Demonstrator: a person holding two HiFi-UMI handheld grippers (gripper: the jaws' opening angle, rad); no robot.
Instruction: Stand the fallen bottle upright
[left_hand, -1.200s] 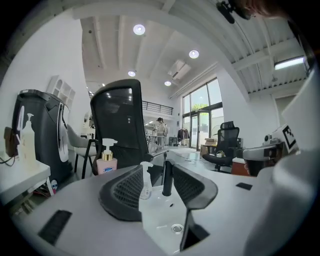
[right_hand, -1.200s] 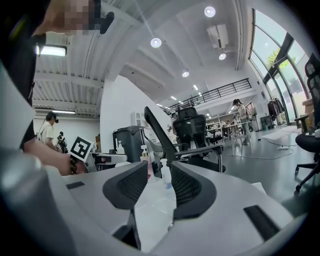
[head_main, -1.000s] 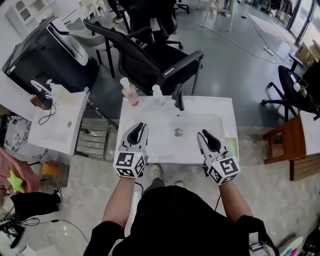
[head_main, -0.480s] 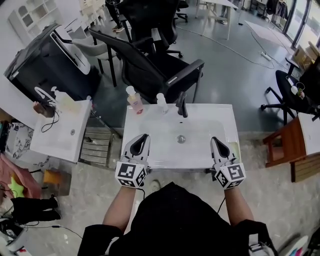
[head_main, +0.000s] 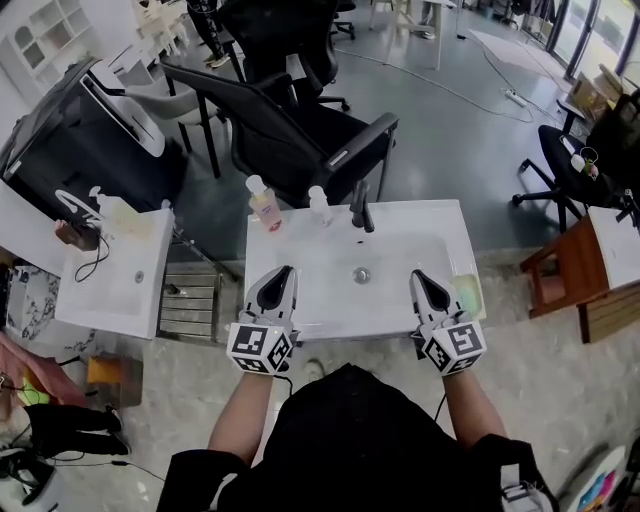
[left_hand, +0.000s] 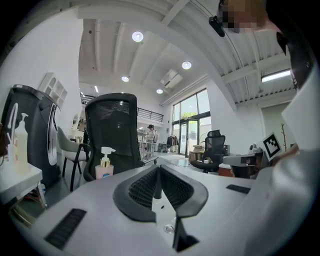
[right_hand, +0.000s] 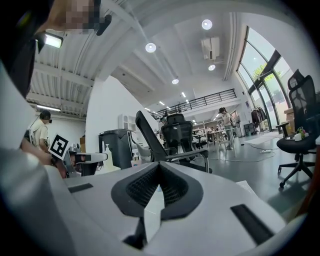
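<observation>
A pink pump bottle (head_main: 263, 203) and a small clear bottle (head_main: 319, 205) both stand upright on the back rim of the white sink (head_main: 300, 250), left of the black faucet (head_main: 361, 205). My left gripper (head_main: 286, 271) hovers over the sink's front left edge, shut and empty. Over the front right edge my right gripper (head_main: 416, 275) is likewise shut with nothing in it. In the left gripper view the closed jaws (left_hand: 158, 172) point level toward the pink bottle (left_hand: 104, 165). The right gripper view shows its closed jaws (right_hand: 159, 172) aimed at a black chair (right_hand: 167, 140).
A yellow-green pad (head_main: 466, 292) lies at the sink's right end. Black office chairs (head_main: 300, 130) stand right behind the sink. A second white sink (head_main: 110, 265) with a pump bottle (head_main: 100, 200) sits at the left, a wooden stool (head_main: 560, 285) at the right.
Both grippers' jaws have closed from slightly parted to shut. They drew back from over the basin to its front edge, and the head view shifted a little.
</observation>
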